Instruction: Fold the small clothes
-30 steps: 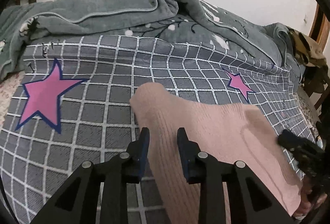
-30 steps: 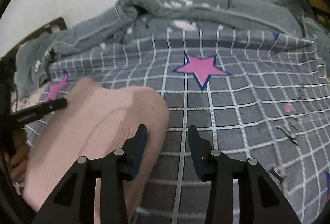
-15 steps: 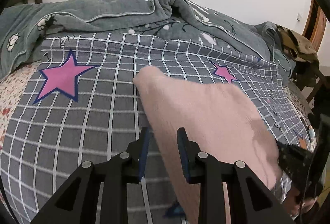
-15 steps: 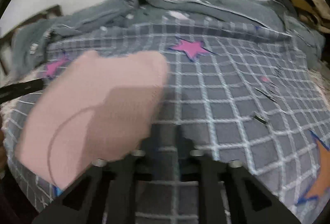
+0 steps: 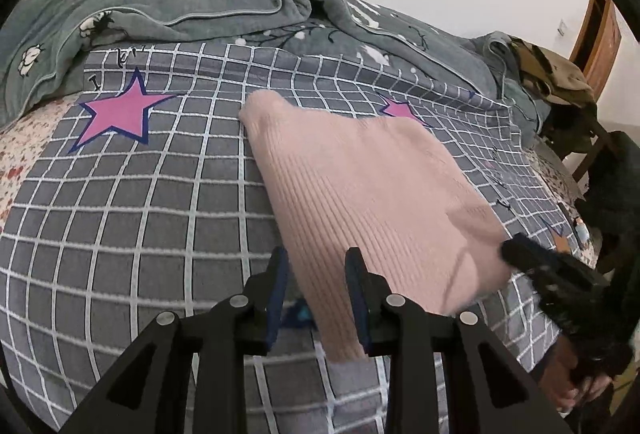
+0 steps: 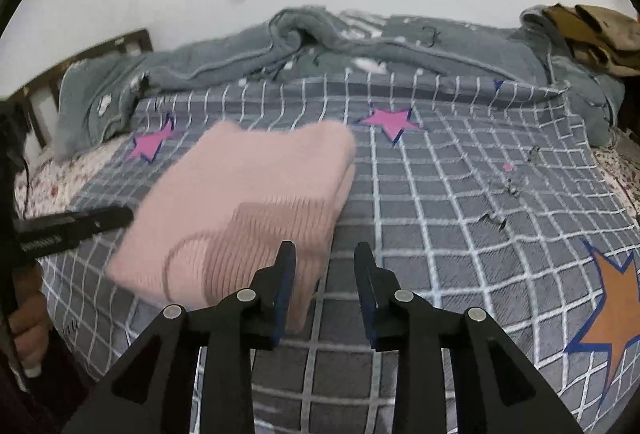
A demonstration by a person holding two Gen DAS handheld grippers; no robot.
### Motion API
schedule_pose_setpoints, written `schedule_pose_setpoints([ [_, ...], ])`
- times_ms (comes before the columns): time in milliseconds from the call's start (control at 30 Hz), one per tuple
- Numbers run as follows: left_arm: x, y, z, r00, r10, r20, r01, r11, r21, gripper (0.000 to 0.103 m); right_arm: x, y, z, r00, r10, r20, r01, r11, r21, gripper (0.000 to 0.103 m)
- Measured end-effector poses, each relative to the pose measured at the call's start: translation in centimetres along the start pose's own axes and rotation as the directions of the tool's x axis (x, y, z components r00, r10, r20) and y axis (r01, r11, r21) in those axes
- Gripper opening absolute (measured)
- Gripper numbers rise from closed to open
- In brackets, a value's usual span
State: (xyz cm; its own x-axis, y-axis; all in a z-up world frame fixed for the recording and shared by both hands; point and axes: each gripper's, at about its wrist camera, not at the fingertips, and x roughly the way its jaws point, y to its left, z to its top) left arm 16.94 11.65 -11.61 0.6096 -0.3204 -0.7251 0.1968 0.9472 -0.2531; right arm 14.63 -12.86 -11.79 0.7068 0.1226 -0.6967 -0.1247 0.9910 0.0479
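A bed fills the view, and a grey sheet with white squares and pink stars covers it. A rumpled grey blanket is piled along the far side by the plain white wall.

A pink knitted garment lies flat in the middle of the sheet. It looks folded at least once, because an extra layer shows on top in the right wrist view. It is a long shape, with one short end close to the person and the other end pointing away toward the blanket.

The left gripper has its fingers spread apart and holds nothing. It hangs just over the near left corner of the garment, and the knit runs away from it, forward and to the right.

The right gripper is spread apart too, with nothing in it. The garment's near right corner lies just beside its left finger, and the rest of the cloth goes off to the left.

So each gripper sits at one near corner, and the left one seems a little closer to the cloth. My guess is the next fold would lift this near end and carry it toward the far end.
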Motion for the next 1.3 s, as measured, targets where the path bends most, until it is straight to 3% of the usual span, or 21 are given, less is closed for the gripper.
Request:
schedule_pose_setpoints([
  [167, -1.0, -0.7, -0.9, 1.0, 0.01, -0.011, -0.01, 1.0, 0.003, 0.028, 1.8, -0.7, -1.7, 0.993, -0.054, -0.105, 0.056, 0.998, 0.013, 0.03],
  [400, -3.4, -2.0, -1.9, 1.0, 0.015, 0.007, -0.015, 1.0, 0.006, 0.028, -1.6, -1.5, -2.1, 0.995, -0.047, -0.085, 0.051, 0.998, 0.04, 0.032],
  [633, -5.8, -4.0, -2.7, 0.998, 0.069, 0.011, -0.069, 0.998, 0.001, 0.028, -5.8, -1.5, -1.0, 0.999, -0.047, -0.024, 0.048, 0.997, 0.054, 0.064],
  [833, -8.1, -6.1, -3.6, 0.994, 0.107, 0.023, -0.107, 0.994, 0.0, 0.031, -9.5, -1.2, 0.0, 0.999, -0.053, 0.005, 0.053, 0.998, 0.015, 0.066],
  [867, -8.5, -6.5, -3.7, 0.993, 0.118, 0.03, -0.118, 0.993, 0.004, 0.034, -10.2, -1.2, 0.0, 0.999, -0.046, 0.005, 0.046, 0.999, 0.01, 0.066],
  [967, -10.1, -7.7, -4.1, 0.989, 0.131, 0.072, -0.133, 0.991, 0.014, 0.071, -11.5, -1.5, -0.1, 0.999, -0.053, 0.003, 0.053, 0.999, 0.011, 0.067],
  [1000, -10.8, -8.1, -4.4, 0.986, 0.133, 0.1, -0.136, 0.991, 0.016, 0.075, -11.9, -1.7, -0.2, 0.999, -0.052, 0.001, 0.052, 0.999, 0.018, 0.07],
  [1133, -12.6, -9.1, -5.1, 0.978, 0.166, 0.124, -0.169, 0.985, 0.018, 0.077, -13.8, -2.5, -0.6, 0.999, -0.031, 0.027, 0.03, 0.998, 0.051, 0.094],
  [1300, -14.0, -9.3, -6.0, 0.975, 0.179, 0.128, -0.181, 0.983, 0.006, 0.077, -15.9, -2.4, -1.3, 0.997, -0.057, 0.052, 0.055, 0.998, 0.038, 0.099],
])
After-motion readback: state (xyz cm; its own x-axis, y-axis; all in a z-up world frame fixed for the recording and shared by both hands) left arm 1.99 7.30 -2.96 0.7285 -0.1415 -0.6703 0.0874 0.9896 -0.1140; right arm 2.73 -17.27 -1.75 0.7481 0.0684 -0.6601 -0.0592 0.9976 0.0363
